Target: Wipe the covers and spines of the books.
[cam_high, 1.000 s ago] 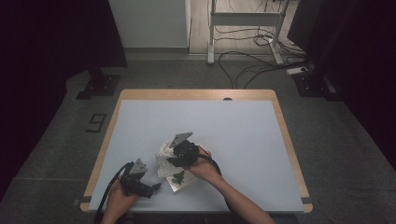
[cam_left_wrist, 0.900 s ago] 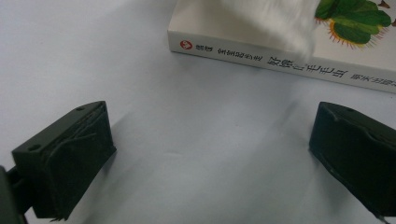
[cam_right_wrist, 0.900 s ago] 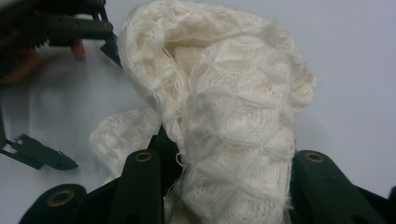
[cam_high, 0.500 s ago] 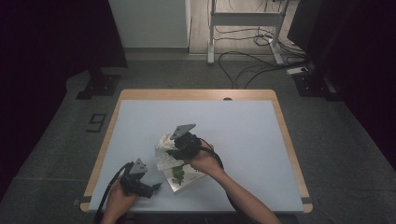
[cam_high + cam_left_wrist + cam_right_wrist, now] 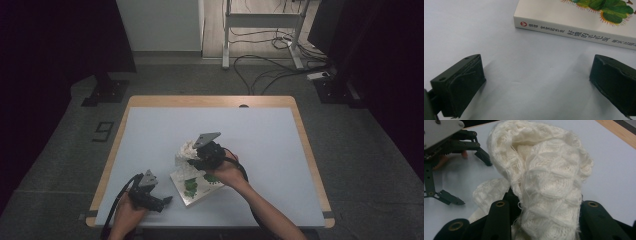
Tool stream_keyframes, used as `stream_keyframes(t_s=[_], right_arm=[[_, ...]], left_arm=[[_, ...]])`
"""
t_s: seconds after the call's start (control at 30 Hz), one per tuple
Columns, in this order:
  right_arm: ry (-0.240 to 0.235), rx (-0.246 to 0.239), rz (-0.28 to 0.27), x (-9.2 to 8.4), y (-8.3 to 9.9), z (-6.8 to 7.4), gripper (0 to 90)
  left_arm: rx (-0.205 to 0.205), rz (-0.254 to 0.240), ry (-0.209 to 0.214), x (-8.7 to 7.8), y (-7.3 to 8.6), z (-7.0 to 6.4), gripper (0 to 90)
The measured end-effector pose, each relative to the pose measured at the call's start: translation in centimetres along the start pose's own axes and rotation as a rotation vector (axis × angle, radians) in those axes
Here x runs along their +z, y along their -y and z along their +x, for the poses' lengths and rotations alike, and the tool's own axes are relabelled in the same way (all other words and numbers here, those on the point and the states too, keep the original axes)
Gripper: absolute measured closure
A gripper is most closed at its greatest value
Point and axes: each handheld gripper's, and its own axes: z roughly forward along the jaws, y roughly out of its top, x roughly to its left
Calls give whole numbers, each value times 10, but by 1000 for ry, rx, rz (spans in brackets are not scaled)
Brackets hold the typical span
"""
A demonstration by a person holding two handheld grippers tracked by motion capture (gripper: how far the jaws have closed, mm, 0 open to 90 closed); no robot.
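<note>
The white knitted cloth [image 5: 544, 182] is bunched up and pinched between the jaws of the right gripper [image 5: 544, 220], whose black pads press into its lower folds while the rest of the knit stands up in front of them; seen from the high view, the cloth [image 5: 186, 152] is lifted over the far corner of the picture book [image 5: 197, 187], with part of it hanging down to the book's cover. The book lies flat on the pale table [image 5: 150, 135], near the person's edge, its cover showing a green caterpillar [image 5: 604, 7] and its spine [image 5: 574, 32] printed with dark characters. The right gripper [image 5: 200, 159] sits just above the book, held by the right hand [image 5: 227, 172]. The left gripper [image 5: 167, 201] rests low on the table just beside the book's near-left corner, facing the spine, its two jaws wide apart with bare tabletop between them; the left hand [image 5: 127, 212] holds it at the table's near edge.
</note>
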Motion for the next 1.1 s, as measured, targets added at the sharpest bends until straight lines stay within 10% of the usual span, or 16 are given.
stream_keyframes(t_s=[1.1], right_arm=[[166, 89, 8, -75, 67, -45, 575]], left_arm=[[2, 3, 0, 0, 0, 0, 0]])
